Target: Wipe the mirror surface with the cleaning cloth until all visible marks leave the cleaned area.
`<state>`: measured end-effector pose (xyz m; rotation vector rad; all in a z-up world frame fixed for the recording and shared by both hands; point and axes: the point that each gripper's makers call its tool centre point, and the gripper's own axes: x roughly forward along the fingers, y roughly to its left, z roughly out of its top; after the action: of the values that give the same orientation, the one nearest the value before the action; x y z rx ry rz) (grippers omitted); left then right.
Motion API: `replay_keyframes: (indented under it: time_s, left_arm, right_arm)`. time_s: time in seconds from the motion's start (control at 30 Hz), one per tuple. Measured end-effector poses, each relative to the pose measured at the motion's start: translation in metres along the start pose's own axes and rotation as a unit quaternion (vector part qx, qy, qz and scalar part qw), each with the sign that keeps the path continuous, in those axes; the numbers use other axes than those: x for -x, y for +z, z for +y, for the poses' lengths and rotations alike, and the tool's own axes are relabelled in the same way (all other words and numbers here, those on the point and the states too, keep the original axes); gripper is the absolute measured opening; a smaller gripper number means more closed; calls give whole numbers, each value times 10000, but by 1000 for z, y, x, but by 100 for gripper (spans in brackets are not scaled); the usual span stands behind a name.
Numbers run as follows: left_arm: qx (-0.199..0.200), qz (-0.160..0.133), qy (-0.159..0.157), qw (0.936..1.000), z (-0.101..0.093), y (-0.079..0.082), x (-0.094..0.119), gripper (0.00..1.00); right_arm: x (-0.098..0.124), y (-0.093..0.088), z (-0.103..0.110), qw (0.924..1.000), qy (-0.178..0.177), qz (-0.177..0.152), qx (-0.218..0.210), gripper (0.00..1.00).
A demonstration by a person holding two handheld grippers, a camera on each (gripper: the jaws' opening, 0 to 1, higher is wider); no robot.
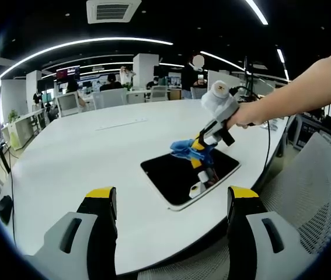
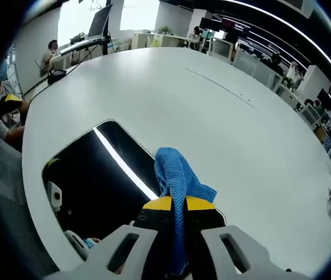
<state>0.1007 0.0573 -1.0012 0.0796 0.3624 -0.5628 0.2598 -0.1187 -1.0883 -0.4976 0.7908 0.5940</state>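
A blue cloth (image 2: 178, 181) is clamped in the right gripper (image 2: 177, 205), pressed on a flat mirror (image 1: 183, 172) lying lengthwise across the white worktop (image 1: 83, 157). The left gripper (image 1: 171, 201) is held wide, empty.

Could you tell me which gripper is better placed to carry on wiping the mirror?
The right gripper: it is shut on the blue mesh cleaning cloth, over the dark rectangular mirror. The left gripper is open, short of it.

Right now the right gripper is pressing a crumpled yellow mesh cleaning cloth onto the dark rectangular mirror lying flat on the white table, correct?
Not quite: the crumpled mesh cleaning cloth is blue, not yellow; only the jaw tips are yellow. The right gripper view shows it clamped in the right gripper, over the dark rectangular mirror lying flat on the white table.
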Motion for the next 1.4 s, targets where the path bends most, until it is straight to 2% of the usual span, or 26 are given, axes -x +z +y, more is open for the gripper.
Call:
replay_keyframes:
  time_s: [0.5,0.83,1.4]
  left_arm:
    - [5,-5,-8,10000,0,0,0,74]
    - [2,-2,-5,10000,0,0,0,74]
    - [4,-9,-3,10000,0,0,0,74]
  right_arm:
    - [5,-5,6,9998,-121,-155,-8,0]
    - [8,-9,10,9997,-21,-212,-120,0]
    - [19,-18,25,9998,72,-209,-15,0]
